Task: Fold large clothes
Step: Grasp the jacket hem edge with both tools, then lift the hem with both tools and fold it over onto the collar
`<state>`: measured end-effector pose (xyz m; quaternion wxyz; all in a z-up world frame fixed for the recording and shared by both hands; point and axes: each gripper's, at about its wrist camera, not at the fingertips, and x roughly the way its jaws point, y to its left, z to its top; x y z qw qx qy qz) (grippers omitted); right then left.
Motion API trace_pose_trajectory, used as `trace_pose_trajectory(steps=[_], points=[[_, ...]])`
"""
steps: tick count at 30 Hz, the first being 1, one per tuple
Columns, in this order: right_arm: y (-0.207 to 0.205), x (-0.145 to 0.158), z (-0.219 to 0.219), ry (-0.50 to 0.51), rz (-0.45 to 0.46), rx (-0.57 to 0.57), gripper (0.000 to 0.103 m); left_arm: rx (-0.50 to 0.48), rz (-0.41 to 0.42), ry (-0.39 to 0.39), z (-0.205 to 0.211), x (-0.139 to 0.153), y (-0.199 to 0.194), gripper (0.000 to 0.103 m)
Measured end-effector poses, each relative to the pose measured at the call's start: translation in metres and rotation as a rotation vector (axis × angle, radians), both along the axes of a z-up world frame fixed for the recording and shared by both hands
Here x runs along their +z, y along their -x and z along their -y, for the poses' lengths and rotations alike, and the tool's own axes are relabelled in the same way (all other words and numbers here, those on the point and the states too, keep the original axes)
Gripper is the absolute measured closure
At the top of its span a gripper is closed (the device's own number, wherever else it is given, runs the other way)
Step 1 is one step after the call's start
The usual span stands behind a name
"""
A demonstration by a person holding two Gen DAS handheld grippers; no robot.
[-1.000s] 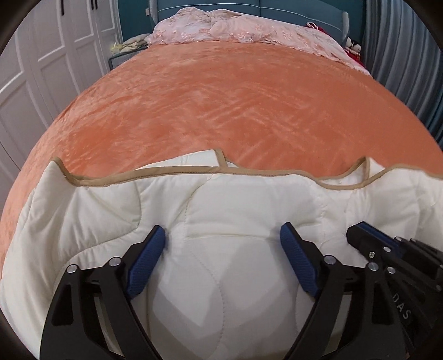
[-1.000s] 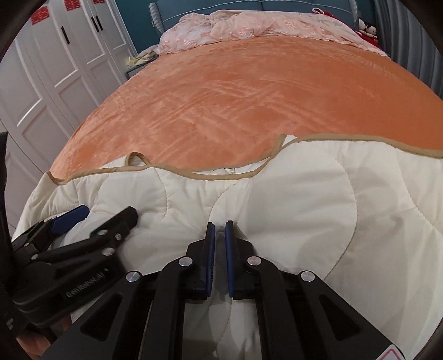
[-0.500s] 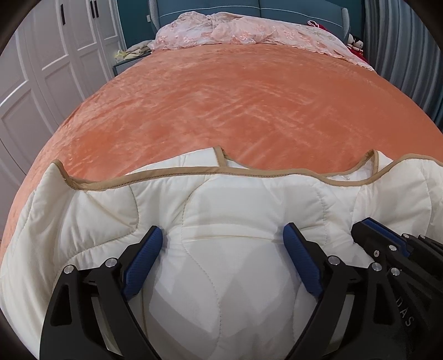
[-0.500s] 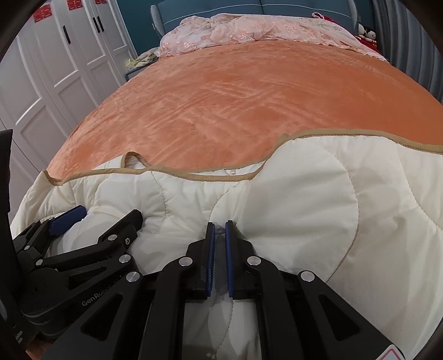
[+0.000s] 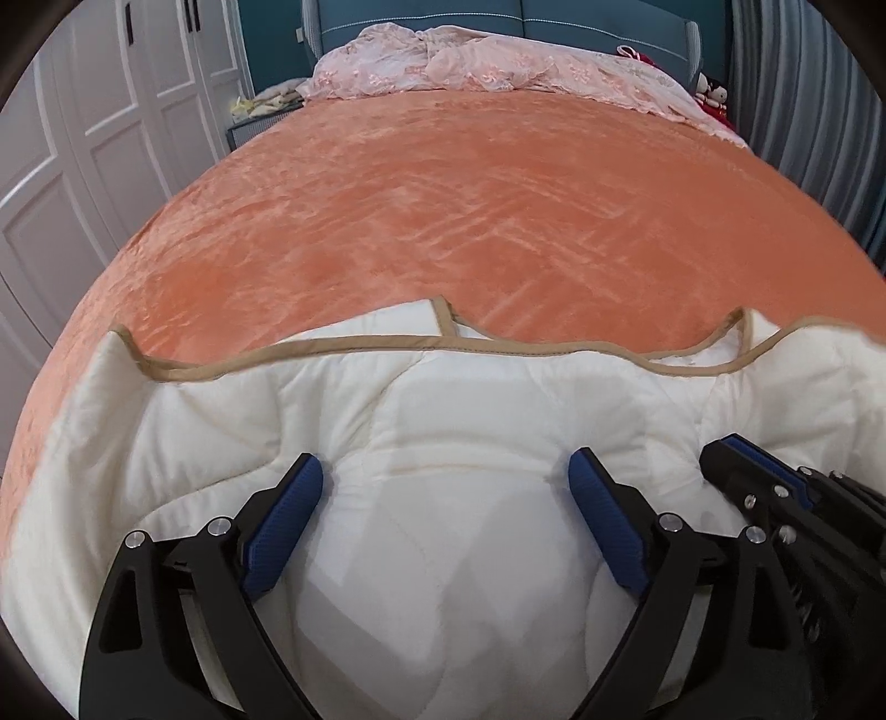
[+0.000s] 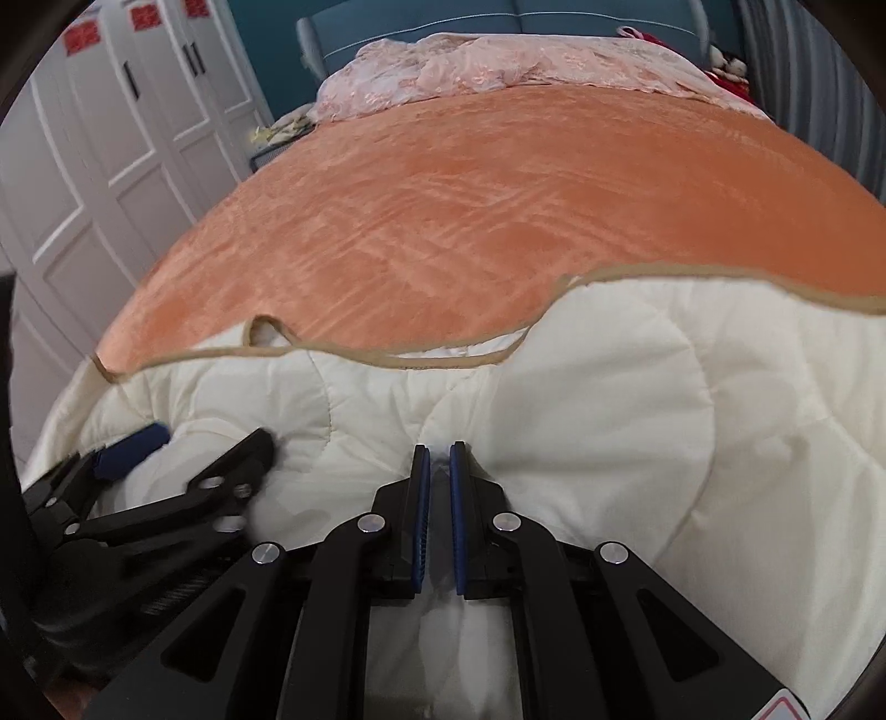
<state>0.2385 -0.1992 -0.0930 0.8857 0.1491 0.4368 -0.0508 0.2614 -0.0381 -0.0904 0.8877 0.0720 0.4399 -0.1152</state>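
A cream quilted garment [image 5: 443,421] with tan binding lies bunched on the near part of an orange bedspread [image 5: 470,210]; it also shows in the right wrist view [image 6: 609,399]. My left gripper [image 5: 446,471] is open, its blue pads spread wide and resting on the fabric. My right gripper [image 6: 437,451] is shut on a pinch of the cream fabric. The right gripper shows at the right edge of the left wrist view [image 5: 736,448], and the left gripper shows at the left of the right wrist view [image 6: 194,448].
A pink lace cover [image 5: 498,66] lies crumpled at the head of the bed by a blue headboard [image 5: 498,16]. White wardrobe doors [image 5: 99,144] stand on the left. Grey curtains [image 5: 803,111] hang on the right.
Both grippers have drawn back slightly toward the near edge with the garment. The right gripper stays shut on the fabric and the left stays open.
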Motion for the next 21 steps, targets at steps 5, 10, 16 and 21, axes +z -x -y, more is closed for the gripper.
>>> trace_pose_trajectory(steps=[5, 10, 16, 21], points=[[0.042, 0.038, -0.015, -0.037, 0.049, 0.012, 0.088, 0.103, -0.005, 0.085, -0.065, 0.032, 0.033, 0.015], [0.071, 0.036, -0.054, -0.028, 0.013, 0.094, 0.088, 0.247, -0.021, 0.117, -0.143, 0.034, 0.063, 0.015], [0.077, 0.015, -0.069, -0.017, -0.021, 0.084, 0.088, 0.358, -0.096, 0.19, -0.197, 0.021, 0.081, 0.015], [0.085, 0.025, -0.073, -0.037, -0.048, 0.061, 0.088, 0.424, -0.153, 0.307, -0.227, 0.023, 0.106, 0.015]])
